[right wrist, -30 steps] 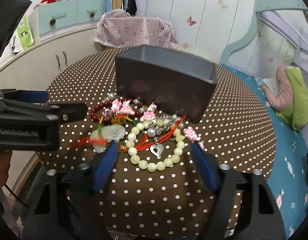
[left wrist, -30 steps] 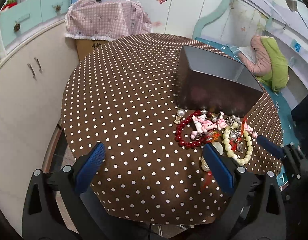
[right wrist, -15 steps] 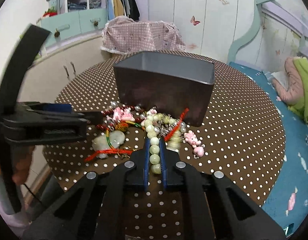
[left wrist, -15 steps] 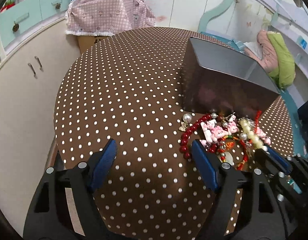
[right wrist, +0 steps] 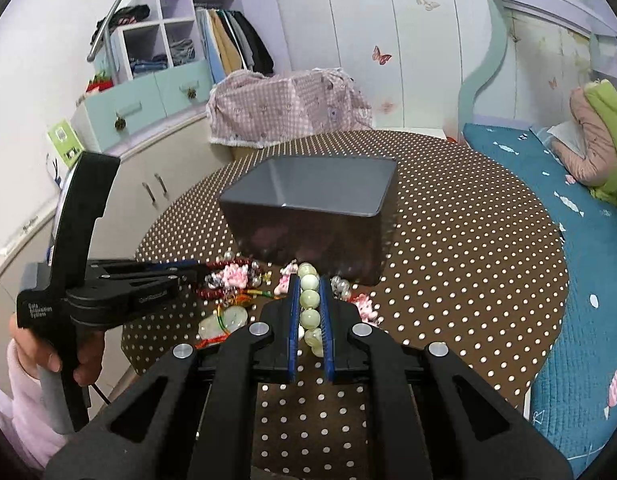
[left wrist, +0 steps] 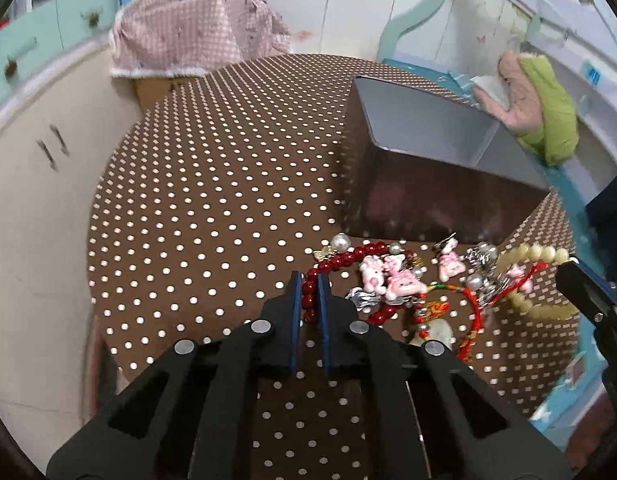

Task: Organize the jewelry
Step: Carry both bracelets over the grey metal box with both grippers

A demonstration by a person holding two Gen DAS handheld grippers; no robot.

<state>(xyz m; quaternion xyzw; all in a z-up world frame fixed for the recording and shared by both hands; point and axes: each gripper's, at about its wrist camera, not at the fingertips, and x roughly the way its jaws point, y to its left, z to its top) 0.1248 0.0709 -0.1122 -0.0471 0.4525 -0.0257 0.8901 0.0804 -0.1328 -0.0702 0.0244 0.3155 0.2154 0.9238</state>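
Fingers (right wrist: 293, 312) on beads (right wrist: 311, 300), bin (right wrist: 308, 192) empty

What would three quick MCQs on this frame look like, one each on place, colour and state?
1. Where is the grey box relative to the jewelry pile?
A. behind it B. on top of it C. on the floor
2. What colour are the beads in the left tongs?
A. green B. dark red C. white
3. What state are the right tongs in?
A. open, empty B. shut on the pale green bead bracelet C. inside the box

1 A: pile lies before its front wall.
2 B: red bead bracelet sits between the pads.
3 B: pads press the beads.
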